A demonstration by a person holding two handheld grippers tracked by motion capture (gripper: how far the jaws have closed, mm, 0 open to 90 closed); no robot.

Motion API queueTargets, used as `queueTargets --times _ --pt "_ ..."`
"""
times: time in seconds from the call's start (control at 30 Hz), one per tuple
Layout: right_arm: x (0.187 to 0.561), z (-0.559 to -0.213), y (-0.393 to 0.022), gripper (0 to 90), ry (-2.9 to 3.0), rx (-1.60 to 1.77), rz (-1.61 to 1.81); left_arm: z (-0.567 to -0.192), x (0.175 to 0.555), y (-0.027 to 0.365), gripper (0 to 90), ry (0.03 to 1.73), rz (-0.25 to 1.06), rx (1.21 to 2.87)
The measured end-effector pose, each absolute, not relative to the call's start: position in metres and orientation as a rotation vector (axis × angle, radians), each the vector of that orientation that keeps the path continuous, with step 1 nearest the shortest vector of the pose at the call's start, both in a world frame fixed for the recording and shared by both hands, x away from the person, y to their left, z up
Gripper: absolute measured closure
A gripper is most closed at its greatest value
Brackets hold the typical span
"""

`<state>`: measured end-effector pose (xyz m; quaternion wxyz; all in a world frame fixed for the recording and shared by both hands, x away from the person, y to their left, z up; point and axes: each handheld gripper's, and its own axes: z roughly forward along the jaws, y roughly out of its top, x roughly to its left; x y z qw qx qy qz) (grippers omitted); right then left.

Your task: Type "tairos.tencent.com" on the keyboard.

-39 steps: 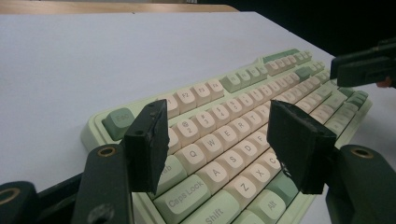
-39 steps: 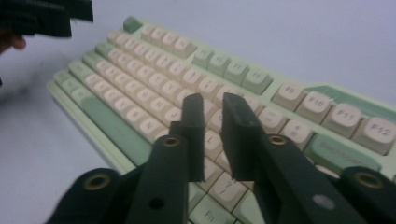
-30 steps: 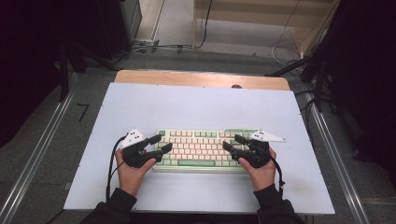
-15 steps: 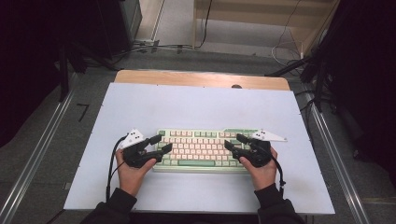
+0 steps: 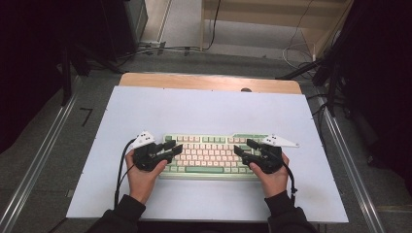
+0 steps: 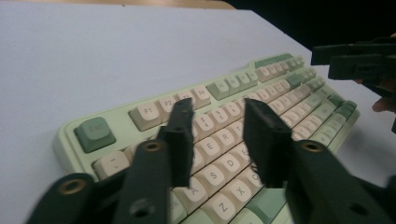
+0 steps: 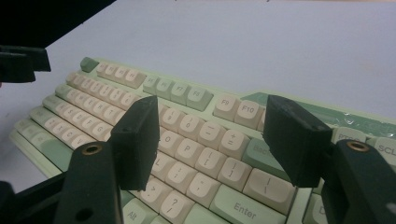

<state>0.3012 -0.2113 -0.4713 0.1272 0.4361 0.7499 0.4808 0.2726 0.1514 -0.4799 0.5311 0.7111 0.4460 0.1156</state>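
The person wore dark, near-black long sleeves [image 5: 127,209] with ribbed cuffs ending at the wrists. Each hand carried a matte black plastic two-jaw gripper, the left gripper [image 5: 171,148] and the right gripper [image 5: 245,148] looking alike. Each had 2 flat, blocky black pads [image 6: 264,138] at the ends of angular black arms, and every arm bore a brass-coloured round rivet [image 6: 152,146] near the pad. A pale grey three-cornered plate [image 5: 142,140] with small dark dots sat on top of each gripper. A thin black cable [image 5: 119,170] trailed from each gripper back along the forearm.
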Motion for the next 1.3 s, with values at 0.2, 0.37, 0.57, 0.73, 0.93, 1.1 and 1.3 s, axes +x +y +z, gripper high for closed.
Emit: queueTargets --times 0.2,0.37,0.57,0.73,0.93,1.1,1.3 --pt "0.302 -0.472 -0.211 35.0 2.186 1.273 1.392 -0.48 0.284 0.129 90.0 1.009 0.256 1.789" --pt "0.303 -0.473 -0.21 35.1 2.192 1.271 1.394 -0.477 0.292 0.109 90.0 0.96 0.235 1.858" --pt "0.302 -0.473 -0.208 35.4 2.199 1.261 1.399 -0.477 0.298 0.094 90.0 0.958 0.22 1.906" --pt "0.303 -0.473 -0.208 35.5 2.197 1.26 1.402 -0.484 0.302 0.084 90.0 0.983 0.228 1.966" --pt "0.303 -0.473 -0.208 35.5 2.201 1.259 1.403 -0.488 0.305 0.082 90.0 1.009 0.243 1.983" --pt "0.303 -0.473 -0.208 35.6 2.202 1.258 1.403 -0.49 0.306 0.081 90.0 1.012 0.245 1.989" --pt "0.304 -0.474 -0.208 35.6 2.202 1.256 1.402 -0.491 0.307 0.08 90.0 1.012 0.25 1.988"
